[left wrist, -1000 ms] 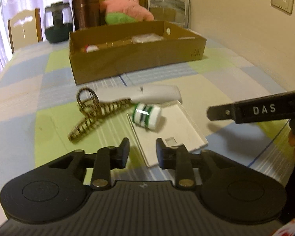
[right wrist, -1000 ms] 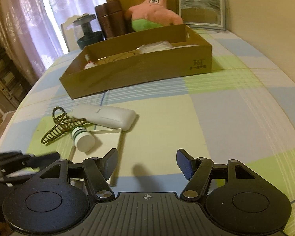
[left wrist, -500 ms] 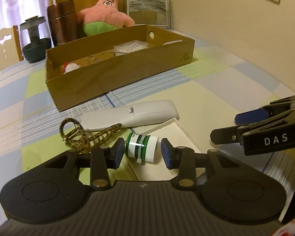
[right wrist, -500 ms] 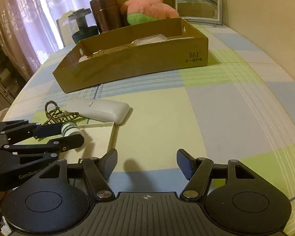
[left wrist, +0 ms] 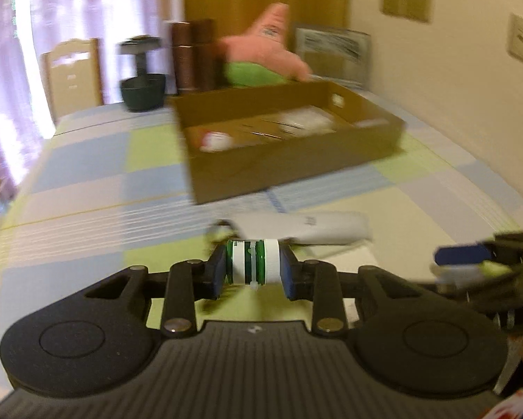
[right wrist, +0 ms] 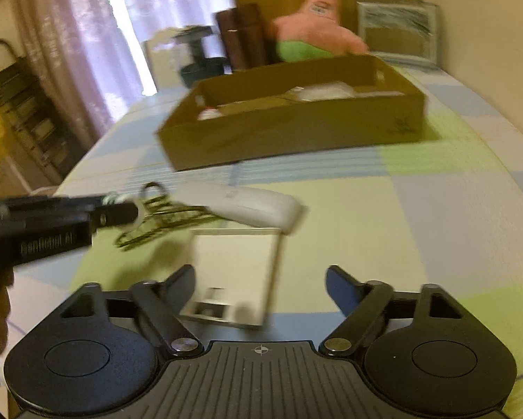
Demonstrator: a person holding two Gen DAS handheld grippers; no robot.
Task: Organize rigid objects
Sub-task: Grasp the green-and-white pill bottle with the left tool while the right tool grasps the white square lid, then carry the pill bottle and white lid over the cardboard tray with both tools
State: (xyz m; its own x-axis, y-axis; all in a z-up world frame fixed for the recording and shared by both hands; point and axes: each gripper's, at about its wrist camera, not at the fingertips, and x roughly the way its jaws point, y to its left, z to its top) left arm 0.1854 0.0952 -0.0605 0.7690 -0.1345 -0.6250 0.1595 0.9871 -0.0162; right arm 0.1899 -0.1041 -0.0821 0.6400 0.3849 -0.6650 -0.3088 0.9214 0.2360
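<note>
A: Table (right wrist: 453, 216), checked cloth. Your cardboard box (left wrist: 296, 160) sits toward the far edge, open top, a few items already inside, blurred beyond naming. In front of it, near the middle: a white case (right wrist: 247, 202), a flat white tray (right wrist: 240, 262), a wire hair claw (right wrist: 163, 220).

B: And the piece you hold?

A: Small bottle (left wrist: 252, 266), white with green bands, lying sideways in your left gripper (left wrist: 251, 272). The pads (left wrist: 219, 272) are clamped on its two ends, cap against one, base against the other. It looks clear of the cloth, just this side of the case, though blur makes that hard to swear to.

B: Right side?

A: Right gripper (right wrist: 261, 289) is spread wide, nothing between the fingers, hovering over the near end of the tray.

B: How will the bottle behave?

A: My guess: light, hard plastic, stiff enough not to crush. Smooth and round, so it may roll once you let go. The end-to-end hold seems sound; gripping across the barrel would let it squirt out.

B: Where next?

A: Probably the box. Clear the near wall, lower it onto the floor inside before you release. The tray is thin and flat; expect to take it by an edge.
</note>
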